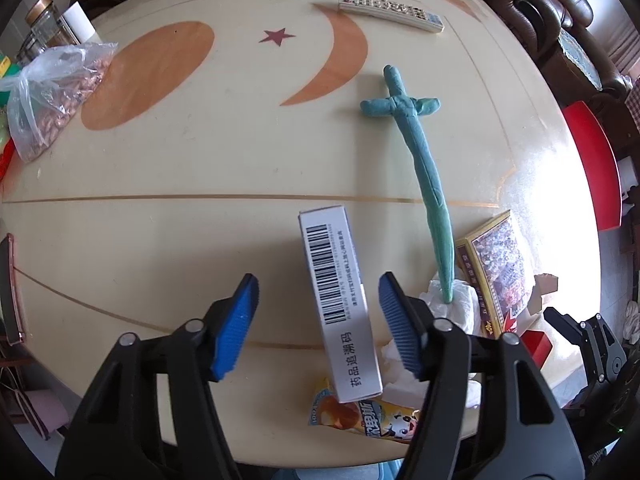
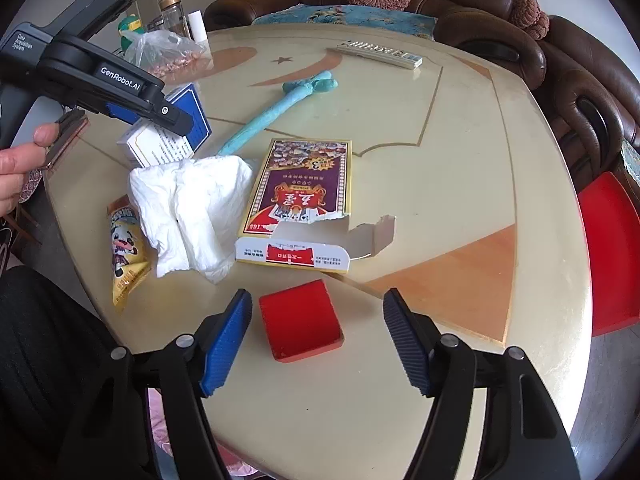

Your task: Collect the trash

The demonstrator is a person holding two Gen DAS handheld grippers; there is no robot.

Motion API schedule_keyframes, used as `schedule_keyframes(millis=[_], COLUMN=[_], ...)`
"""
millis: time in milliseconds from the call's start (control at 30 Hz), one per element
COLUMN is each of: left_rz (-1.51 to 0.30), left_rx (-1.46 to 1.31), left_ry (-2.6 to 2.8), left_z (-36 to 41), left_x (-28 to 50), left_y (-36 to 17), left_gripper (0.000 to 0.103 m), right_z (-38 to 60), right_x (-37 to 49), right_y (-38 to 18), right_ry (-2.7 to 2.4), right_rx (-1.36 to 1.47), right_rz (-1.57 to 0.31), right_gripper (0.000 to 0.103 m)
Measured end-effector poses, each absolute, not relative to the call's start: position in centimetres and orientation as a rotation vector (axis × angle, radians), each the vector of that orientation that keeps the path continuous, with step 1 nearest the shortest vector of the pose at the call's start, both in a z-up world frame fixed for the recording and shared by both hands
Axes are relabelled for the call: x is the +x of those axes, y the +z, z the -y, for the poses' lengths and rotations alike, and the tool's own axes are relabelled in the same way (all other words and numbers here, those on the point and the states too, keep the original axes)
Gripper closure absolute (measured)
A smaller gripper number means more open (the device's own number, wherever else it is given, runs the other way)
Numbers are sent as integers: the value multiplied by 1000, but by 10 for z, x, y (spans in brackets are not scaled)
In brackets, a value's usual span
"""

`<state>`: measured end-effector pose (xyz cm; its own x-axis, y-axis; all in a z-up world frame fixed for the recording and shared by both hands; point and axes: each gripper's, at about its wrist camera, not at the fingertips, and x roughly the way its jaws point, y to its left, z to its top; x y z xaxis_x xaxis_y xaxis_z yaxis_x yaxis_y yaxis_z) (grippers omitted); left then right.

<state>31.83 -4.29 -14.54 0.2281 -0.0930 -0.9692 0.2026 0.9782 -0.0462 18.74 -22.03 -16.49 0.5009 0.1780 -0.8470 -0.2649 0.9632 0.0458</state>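
Observation:
A white medicine box with a barcode [image 1: 338, 300] lies on the table between the jaws of my open left gripper [image 1: 316, 320]; it also shows in the right wrist view [image 2: 168, 140], under the left gripper's body. Beside it lie crumpled white tissue [image 2: 192, 212], a yellow snack wrapper [image 2: 126, 248] and a torn purple and gold card box [image 2: 304, 196]. A small red box [image 2: 300, 326] sits between the jaws of my open right gripper [image 2: 318, 340], closer to the left pad. Neither gripper touches anything.
A teal cloth sword [image 1: 424, 168] lies across the round cream table [image 1: 200, 160]. A remote control [image 1: 390, 12] is at the far edge. A plastic bag of nuts [image 1: 52, 96] and jars stand at the left. A red stool [image 2: 612, 252] and brown sofas surround the table.

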Motion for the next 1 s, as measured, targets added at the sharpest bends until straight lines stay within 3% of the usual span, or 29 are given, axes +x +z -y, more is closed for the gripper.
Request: schedule_keyframes(millis=[133, 333, 533, 600, 700, 800, 1000], left_rz=[-1344, -1351, -1352, -1357, -1366, -1363, -1353], left_rx=[100, 98, 101, 106, 103, 102, 106], left_ry=[-208, -208, -214, -212, -214, -213, -209], left_z=[46, 47, 47, 47, 45, 45, 42], left_x=[319, 318, 317, 318, 316, 317, 317], left_y=[-151, -154, -155, -157, -158, -157, -156], left_gripper=[54, 62, 64, 70, 75, 78, 80], right_z=[219, 216, 217, 216, 216, 215, 216], right_x=[186, 182, 183, 183, 183, 183, 182], right_y=[-166, -166, -166, -166, -165, -165, -165], right_ry=[273, 264, 253, 250, 242, 234, 208], right_rx=[-101, -137, -135, -134, -130, -130, -118], right_rz=[-1002, -991, -988, -987, -987, -990, -985], right_gripper=[38, 53, 55, 56, 68, 73, 73])
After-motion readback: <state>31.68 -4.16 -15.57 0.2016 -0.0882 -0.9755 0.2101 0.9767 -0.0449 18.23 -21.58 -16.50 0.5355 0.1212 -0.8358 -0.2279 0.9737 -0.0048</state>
